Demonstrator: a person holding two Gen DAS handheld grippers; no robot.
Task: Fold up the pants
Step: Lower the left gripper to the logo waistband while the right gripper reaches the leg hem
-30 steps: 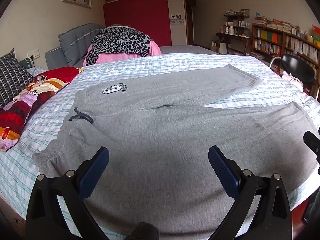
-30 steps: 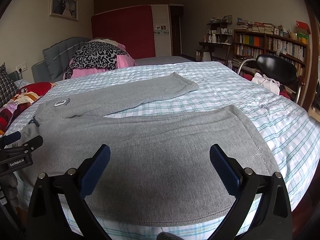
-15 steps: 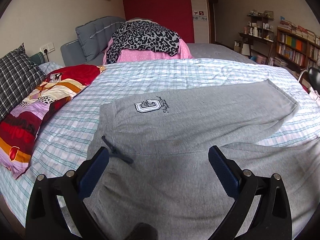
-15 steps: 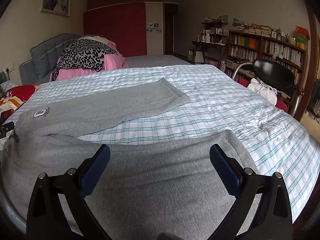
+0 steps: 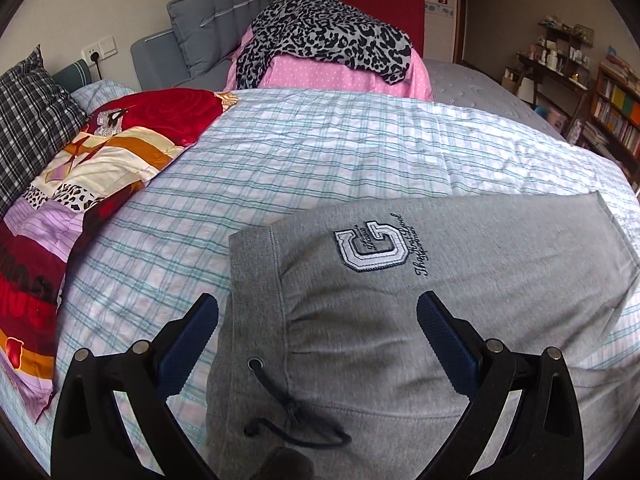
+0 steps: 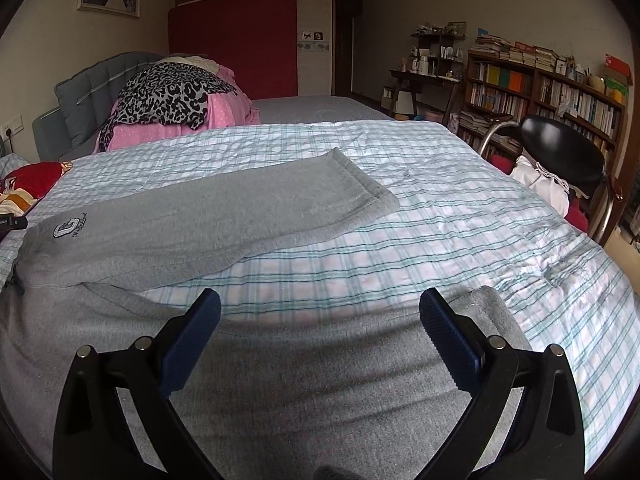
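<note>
Grey sweatpants (image 6: 224,216) lie spread flat on the checked bed, legs apart. In the left wrist view the pants (image 5: 460,280) show their waistband (image 5: 254,280), a white G logo (image 5: 372,248) and a dark drawstring (image 5: 292,420). My left gripper (image 5: 318,320) is open and empty, low over the waistband's far end. My right gripper (image 6: 320,316) is open and empty, over the near leg (image 6: 300,380) close to its hem corner (image 6: 484,296). The far leg's hem (image 6: 360,184) lies beyond it.
A red patterned quilt (image 5: 80,184) and a plaid pillow (image 5: 28,120) lie to the left. A pink pile under a leopard cloth (image 5: 328,36) stands at the head. A black chair (image 6: 560,152) and bookshelves (image 6: 540,96) are right of the bed (image 6: 460,216).
Both grippers moved forward and lower over the pants. The left swung left toward the waistband and logo. The right came toward the near leg's far edge. Both stayed open.
</note>
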